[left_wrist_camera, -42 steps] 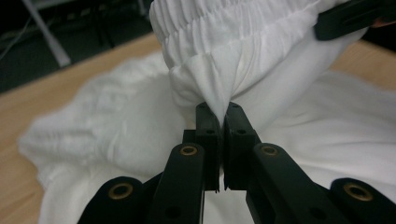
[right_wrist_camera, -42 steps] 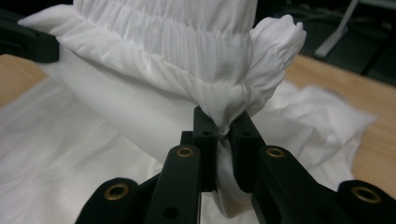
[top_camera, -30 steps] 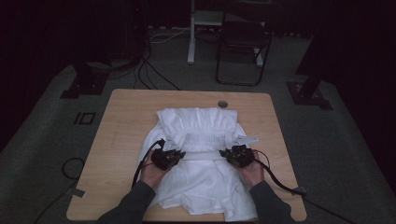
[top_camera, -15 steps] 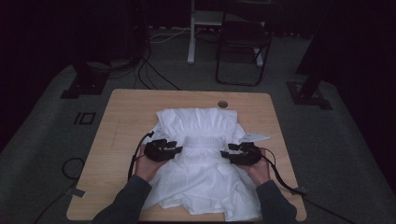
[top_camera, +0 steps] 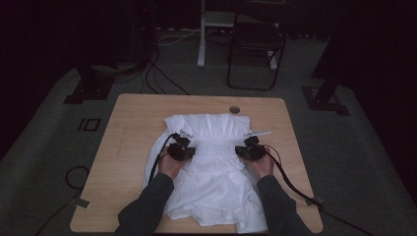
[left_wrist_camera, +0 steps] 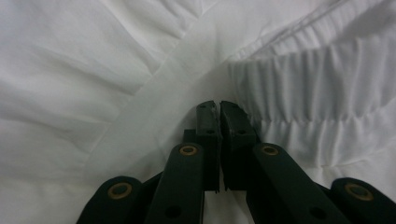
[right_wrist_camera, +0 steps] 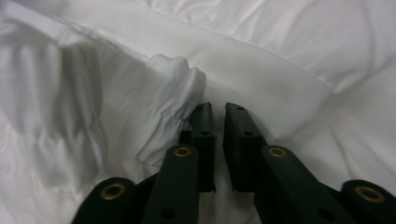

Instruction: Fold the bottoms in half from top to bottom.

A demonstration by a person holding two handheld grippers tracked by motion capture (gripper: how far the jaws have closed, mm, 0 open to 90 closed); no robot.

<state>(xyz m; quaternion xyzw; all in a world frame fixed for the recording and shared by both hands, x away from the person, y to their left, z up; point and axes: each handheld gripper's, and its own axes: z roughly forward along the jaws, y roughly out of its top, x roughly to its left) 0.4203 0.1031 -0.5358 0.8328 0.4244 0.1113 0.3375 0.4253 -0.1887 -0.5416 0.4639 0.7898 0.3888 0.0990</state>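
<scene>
We see wooden table, big and bare at left. White dress lies spread across middle of table, gathered band between our two grippers. Small round hole in table just past dress top. Black chair stands on floor well behind table. Left gripper presses down on dress edge, jaws closed tight, nothing between tips. Right gripper on other edge, jaws almost closed, thin gap, cloth bunched beside them. Cables trail over cloth.
</scene>
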